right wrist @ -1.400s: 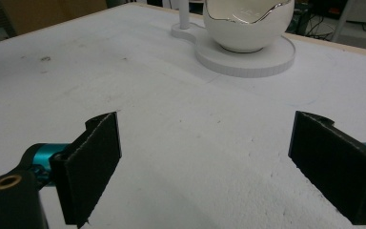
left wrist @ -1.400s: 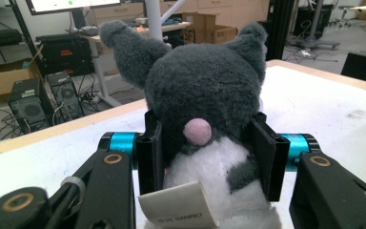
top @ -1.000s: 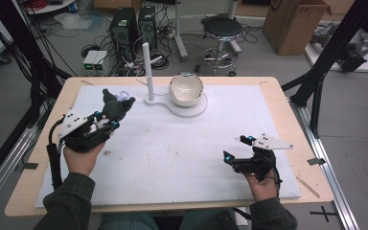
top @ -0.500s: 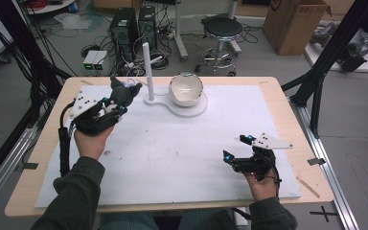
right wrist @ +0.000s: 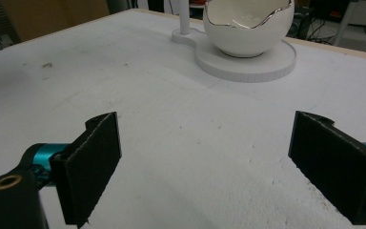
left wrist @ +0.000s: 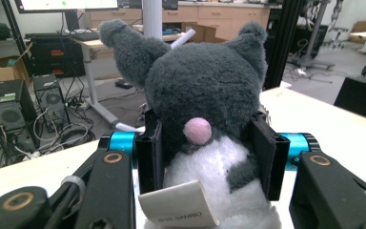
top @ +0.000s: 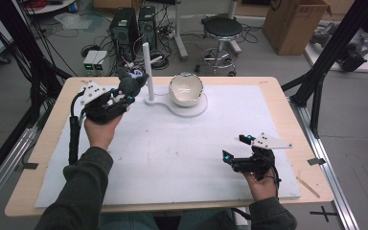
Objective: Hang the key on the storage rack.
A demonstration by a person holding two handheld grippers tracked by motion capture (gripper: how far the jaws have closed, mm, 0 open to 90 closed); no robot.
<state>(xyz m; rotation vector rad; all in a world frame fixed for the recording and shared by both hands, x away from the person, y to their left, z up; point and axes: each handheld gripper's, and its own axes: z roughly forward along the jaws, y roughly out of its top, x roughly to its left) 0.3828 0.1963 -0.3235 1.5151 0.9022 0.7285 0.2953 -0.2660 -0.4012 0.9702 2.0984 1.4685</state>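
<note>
A grey and white plush toy [left wrist: 202, 129] with rounded ears and a pink nose is being pinched between the two black jaws of the left gripper [left wrist: 205, 160], which are pressing into its sides just below the head; a white fabric label [left wrist: 178, 207] is hanging from its lower front. In the high view the plush toy [top: 132, 82] is being held above the far left part of the table, just beside the white upright post [top: 148, 72], with the left gripper [top: 124, 93] pointing away from the person and toward that post. The left hand [top: 100, 132] is wrapping the gripper's body from below, the forearm in a dark green sleeve [top: 84, 191] reaching forward across the white mat [top: 172, 158]. The post is rising from a flat white stand [top: 182, 106], and a white egg-shaped bowl with a jagged rim [top: 186, 89] is sitting on the stand's round part. The right gripper [top: 233, 147] is resting low near the table's right front, its jaws spread wide apart and holding nothing, gripped by the right hand [top: 261, 179]. Compared with half a second ago, the left gripper and toy are sitting slightly farther forward and closer to the post, while the right gripper is keeping its place.
</note>
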